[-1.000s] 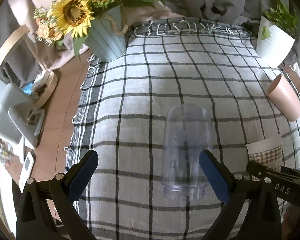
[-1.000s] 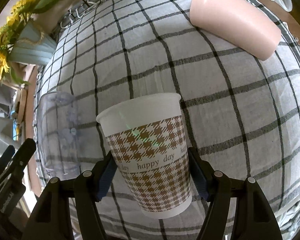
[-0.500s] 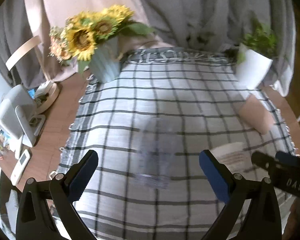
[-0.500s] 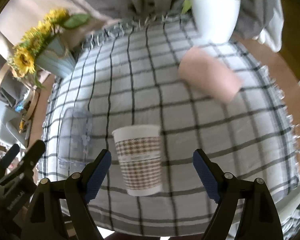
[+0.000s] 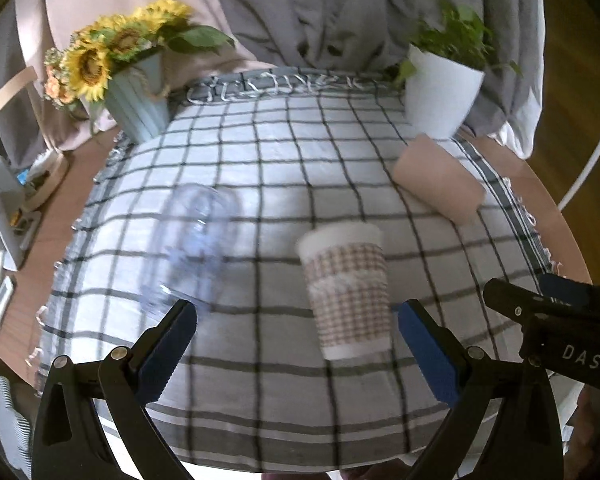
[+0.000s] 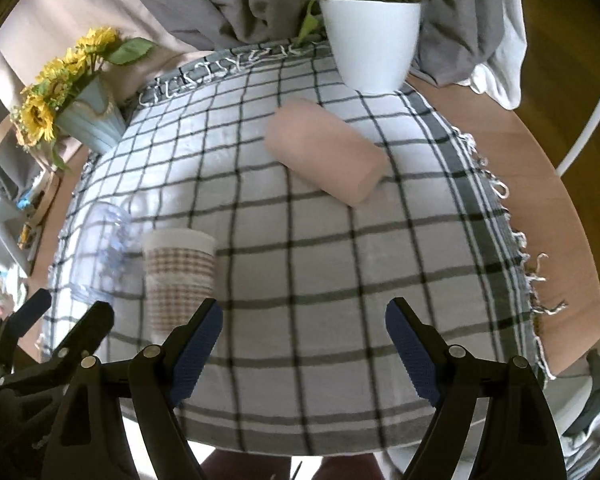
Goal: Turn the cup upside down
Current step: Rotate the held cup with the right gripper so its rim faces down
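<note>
A paper cup (image 5: 346, 292) with a brown houndstooth band and a white rim stands upright, mouth up, on a grey and white checked tablecloth (image 5: 284, 184), near the front edge of a round wooden table (image 6: 560, 216). Nothing touches it. Just to its left lies a clear plastic cup (image 5: 194, 248) on its side, somewhat blurred, its open end facing the viewer. Farther back and to the right, a pale pink cup (image 6: 326, 152) also lies on its side, well apart from the paper cup. The left gripper (image 5: 298, 354) hovers in front of the table, its blue-padded jaws spread wide and empty, with the paper cup showing between them. The right gripper (image 6: 304, 354) hangs to the right of the paper cup, its jaws likewise spread wide and holding nothing. At the back left stands a light blue vase of sunflowers (image 5: 112, 60). At the back right stands a white pot with a green leafy plant (image 6: 370, 36). Grey and beige curtains (image 5: 320, 12) hang behind the table.
</note>
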Available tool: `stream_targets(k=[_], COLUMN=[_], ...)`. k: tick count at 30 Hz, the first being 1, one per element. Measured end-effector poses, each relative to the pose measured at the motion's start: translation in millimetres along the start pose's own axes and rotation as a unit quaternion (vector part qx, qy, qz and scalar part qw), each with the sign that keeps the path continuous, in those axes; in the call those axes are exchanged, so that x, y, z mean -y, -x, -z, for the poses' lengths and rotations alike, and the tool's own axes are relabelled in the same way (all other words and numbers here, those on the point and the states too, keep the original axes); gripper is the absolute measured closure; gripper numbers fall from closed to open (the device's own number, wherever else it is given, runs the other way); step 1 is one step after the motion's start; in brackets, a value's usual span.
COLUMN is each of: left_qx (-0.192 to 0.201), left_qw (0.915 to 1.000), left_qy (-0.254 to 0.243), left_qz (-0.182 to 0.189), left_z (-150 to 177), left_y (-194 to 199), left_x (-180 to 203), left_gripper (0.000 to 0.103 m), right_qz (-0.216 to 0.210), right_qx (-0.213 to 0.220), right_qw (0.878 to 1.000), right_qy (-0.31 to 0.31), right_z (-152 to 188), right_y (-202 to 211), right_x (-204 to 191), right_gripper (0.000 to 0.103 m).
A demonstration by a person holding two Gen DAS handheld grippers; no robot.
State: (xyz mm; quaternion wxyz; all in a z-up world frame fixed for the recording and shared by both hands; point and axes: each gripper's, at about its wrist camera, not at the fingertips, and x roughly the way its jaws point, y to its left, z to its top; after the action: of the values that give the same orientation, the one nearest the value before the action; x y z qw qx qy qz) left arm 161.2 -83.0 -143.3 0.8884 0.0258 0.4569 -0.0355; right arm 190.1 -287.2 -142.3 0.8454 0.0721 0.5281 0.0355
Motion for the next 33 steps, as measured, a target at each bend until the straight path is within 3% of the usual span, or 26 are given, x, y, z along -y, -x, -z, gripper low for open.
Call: stream_targets(k=[14, 16, 20, 29, 33], left_qx=[0.042, 0.052, 0.059, 0.052, 0.054], left_qw=[0.9987, 0.9977, 0.9966, 0.9971, 0.9968], left_qy=[-0.006, -0.006, -0.01, -0.013, -0.02], left_qz=[-0.027, -0.042, -0.055, -0.054, -0.057], left_z=[41.3, 45.0, 50.7, 53.3, 49.9], left_y=[-34.0, -37.6, -44.9, -52.4, -49.4], left_x=[37.1, 40.9, 45.9, 51.1, 52.9], left_gripper=[0.007, 0.015, 0.019, 0.047, 0.049], right_qz=[0.04, 0.044, 0.054, 0.054, 0.049], right_qx=[-0.018, -0.027, -0.041, -0.055, -0.056], right_qw=[0.999, 0.998, 0.997, 0.996, 0.997], right_qy=[0.033, 0.031, 0.031, 0.036, 0.036], right_z=[21.5, 25.2, 32.1, 38.0, 36.7], right_y=[-16.9, -21.1, -27.5, -33.6, -34.7], right_x=[41.8, 47.1, 55.0, 59.6, 59.4], right_gripper=[0.019, 0.019, 0.019, 0.019, 0.019])
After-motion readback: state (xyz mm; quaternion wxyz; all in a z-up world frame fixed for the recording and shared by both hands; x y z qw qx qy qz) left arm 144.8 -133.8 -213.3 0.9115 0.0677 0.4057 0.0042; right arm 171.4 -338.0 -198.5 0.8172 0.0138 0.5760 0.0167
